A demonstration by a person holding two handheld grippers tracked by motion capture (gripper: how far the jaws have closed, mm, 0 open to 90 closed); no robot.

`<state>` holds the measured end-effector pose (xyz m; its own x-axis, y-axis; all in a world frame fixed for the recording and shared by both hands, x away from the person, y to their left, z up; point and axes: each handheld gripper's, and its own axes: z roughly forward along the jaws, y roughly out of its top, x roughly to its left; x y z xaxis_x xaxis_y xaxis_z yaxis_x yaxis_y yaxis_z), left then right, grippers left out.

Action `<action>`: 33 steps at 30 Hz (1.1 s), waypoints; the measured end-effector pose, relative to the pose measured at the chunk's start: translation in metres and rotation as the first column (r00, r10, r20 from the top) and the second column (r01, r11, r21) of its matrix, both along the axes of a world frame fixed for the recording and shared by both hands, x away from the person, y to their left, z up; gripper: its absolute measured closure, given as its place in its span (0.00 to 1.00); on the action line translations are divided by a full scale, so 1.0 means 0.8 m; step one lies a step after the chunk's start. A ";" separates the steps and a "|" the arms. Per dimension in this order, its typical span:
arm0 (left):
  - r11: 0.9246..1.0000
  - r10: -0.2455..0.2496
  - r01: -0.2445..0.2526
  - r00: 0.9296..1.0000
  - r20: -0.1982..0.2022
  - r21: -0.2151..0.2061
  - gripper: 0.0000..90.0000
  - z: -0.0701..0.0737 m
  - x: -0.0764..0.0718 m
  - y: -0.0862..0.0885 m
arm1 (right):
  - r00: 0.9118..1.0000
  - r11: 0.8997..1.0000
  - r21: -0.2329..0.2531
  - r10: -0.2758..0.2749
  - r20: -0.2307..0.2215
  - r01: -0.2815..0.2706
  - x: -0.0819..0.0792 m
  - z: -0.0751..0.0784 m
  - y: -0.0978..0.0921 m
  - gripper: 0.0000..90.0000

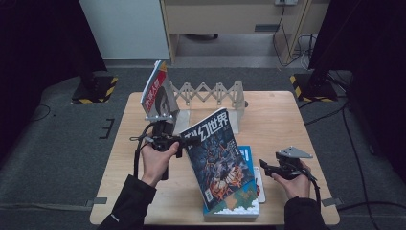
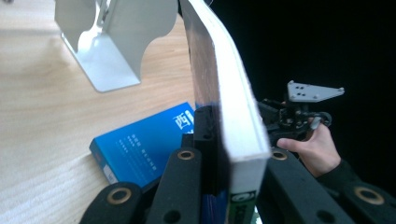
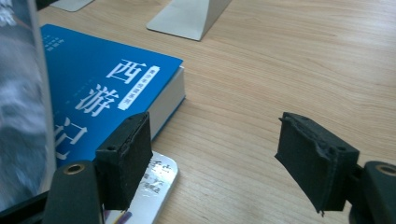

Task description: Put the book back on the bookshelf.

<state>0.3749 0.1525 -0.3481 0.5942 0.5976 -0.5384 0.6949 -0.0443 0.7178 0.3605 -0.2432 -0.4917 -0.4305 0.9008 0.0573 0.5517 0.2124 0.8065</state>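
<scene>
Magazine (image 1: 218, 160): thin softcover, dark illustrated cover with white Chinese title and orange-red artwork, pale page edge. Held off the table, tilted, its upper left corner clamped in the left tool (image 1: 173, 142). Its lower end hangs over the blue book (image 1: 246, 154), which lies flat beneath it.

Magazine (image 1: 218, 158), cover title: "幻世界", slanting toward 1 o'clock. Blue book (image 3: 100, 88), cover title: "西游记" in white, running toward 7 o'clock. Its smaller lettering is illegible.
</scene>
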 end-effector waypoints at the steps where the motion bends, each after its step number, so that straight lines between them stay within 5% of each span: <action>1: 1.000 0.003 -0.003 1.000 0.009 0.003 0.91 0.004 0.000 0.000 | 1.000 1.000 -0.002 -0.001 -0.003 0.001 0.000 0.000 -0.001 0.29; 10: 0.999 0.049 -0.048 0.995 0.084 -0.013 0.91 0.041 0.003 0.013 | 1.000 0.999 -0.024 -0.023 -0.014 0.023 0.002 -0.004 -0.011 0.29; 17: 0.990 0.125 -0.133 0.976 0.180 0.034 0.91 0.076 0.005 0.030 | 0.999 0.997 -0.059 -0.042 -0.034 0.040 0.004 -0.011 -0.021 0.29; 21: 0.977 0.195 -0.209 0.957 0.214 0.048 0.91 0.091 0.013 0.046 | 0.997 0.994 -0.097 -0.051 -0.063 0.045 0.006 -0.019 -0.026 0.28; 22: 0.977 0.195 -0.209 0.957 0.214 0.048 0.91 0.091 0.013 0.046 | 0.997 0.994 -0.097 -0.051 -0.063 0.045 0.006 -0.019 -0.026 0.28; 24: 0.965 0.233 -0.254 0.944 0.235 0.064 0.91 0.096 0.018 0.056 | 0.996 0.993 -0.104 -0.060 -0.073 0.052 0.007 -0.023 -0.027 0.27; 25: 0.965 0.233 -0.254 0.944 0.235 0.064 0.91 0.096 0.018 0.056 | 0.996 0.993 -0.104 -0.060 -0.073 0.052 0.007 -0.023 -0.027 0.27; 28: 0.944 0.276 -0.313 0.923 0.267 0.103 0.91 0.098 0.021 0.067 | 0.992 0.991 -0.129 -0.054 -0.110 0.040 0.011 -0.032 -0.031 0.25; 29: 0.944 0.276 -0.313 0.923 0.267 0.103 0.91 0.098 0.021 0.067 | 0.991 0.990 -0.133 -0.057 -0.118 0.041 0.012 -0.034 -0.032 0.24; 33: 0.924 0.320 -0.363 0.905 0.281 0.117 0.91 0.098 0.028 0.078 | 0.989 0.989 -0.143 -0.064 -0.132 0.045 0.012 -0.037 -0.034 0.23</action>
<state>0.3969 0.2150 -0.2699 0.4404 0.8544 -0.2758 0.4852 0.0320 0.8738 0.3704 -0.2700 -0.5214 -0.3773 0.9259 -0.0157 0.6681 0.2839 0.6878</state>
